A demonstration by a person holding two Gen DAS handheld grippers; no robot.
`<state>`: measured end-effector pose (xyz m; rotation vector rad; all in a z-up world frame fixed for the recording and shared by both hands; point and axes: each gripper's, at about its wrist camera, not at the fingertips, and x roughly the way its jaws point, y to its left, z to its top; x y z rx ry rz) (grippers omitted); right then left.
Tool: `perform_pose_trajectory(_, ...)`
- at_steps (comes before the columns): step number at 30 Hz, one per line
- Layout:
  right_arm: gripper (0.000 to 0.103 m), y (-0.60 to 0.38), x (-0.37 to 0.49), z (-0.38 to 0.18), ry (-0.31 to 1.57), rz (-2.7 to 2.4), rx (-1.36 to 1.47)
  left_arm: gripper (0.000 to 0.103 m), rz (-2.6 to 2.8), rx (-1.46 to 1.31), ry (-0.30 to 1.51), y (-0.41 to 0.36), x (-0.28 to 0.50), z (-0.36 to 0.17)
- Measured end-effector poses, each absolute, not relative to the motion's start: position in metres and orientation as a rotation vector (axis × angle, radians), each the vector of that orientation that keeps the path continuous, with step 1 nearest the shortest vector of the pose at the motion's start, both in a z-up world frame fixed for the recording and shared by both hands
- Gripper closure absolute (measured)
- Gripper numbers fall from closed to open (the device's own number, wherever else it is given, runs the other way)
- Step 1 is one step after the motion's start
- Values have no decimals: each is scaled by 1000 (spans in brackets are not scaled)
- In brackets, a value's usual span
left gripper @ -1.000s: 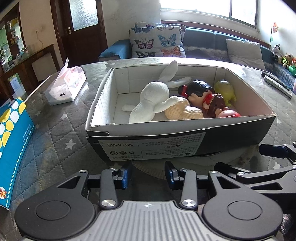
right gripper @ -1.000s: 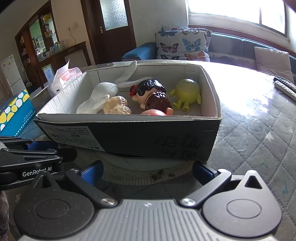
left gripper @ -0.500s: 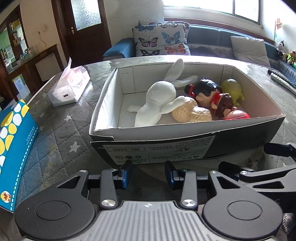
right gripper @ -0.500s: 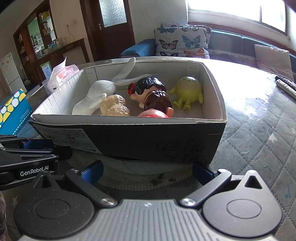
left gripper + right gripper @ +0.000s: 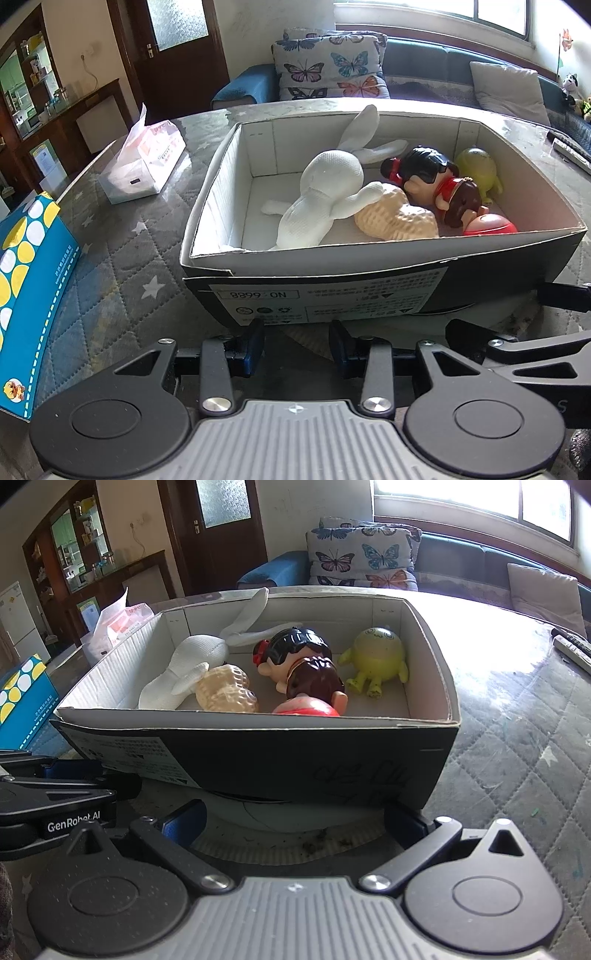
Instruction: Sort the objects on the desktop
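Observation:
An open black cardboard box [image 5: 388,291] [image 5: 295,760] with a white inside stands on the quilted table. In it lie a white plush rabbit [image 5: 325,192] [image 5: 184,672], a tan peanut toy [image 5: 395,218] [image 5: 225,694], a black-haired doll [image 5: 436,181] [image 5: 299,661], a yellow-green monster toy [image 5: 476,170] [image 5: 376,657] and a red toy [image 5: 487,225] [image 5: 306,709]. My left gripper [image 5: 297,349] is partly open and empty just before the box's near wall. My right gripper [image 5: 295,821] is wide open and empty before the same wall.
A blue and yellow spotted box [image 5: 26,280] [image 5: 22,701] stands at the left. A tissue pack [image 5: 144,166] [image 5: 118,627] lies behind it. Remote controls [image 5: 570,648] lie at the far right. A round pale mat [image 5: 288,834] shows under the box.
Both grippers have risen slightly, so I see deeper into the box. The jaws and the toys have not changed.

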<state>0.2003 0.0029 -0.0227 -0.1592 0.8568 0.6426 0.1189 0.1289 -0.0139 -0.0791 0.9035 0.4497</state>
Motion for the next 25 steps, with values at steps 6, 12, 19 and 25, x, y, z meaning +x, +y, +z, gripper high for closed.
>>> perform_pose_trajectory(6,0,5,201,-23,859,636,-168,62,452,-86,910,130,120,-15)
perform_pose_trajectory(12,0,5,201,-23,860,632,-170,62,457,-102,908,132,120,-14)
perform_pose_trajectory(19,0,5,201,-23,859,629,-170,66,450,-128,902,133,119,-14)
perform_pose_trajectory(25,0,5,201,-23,860,631,-168,66,437,-130,906,131,118,-13)
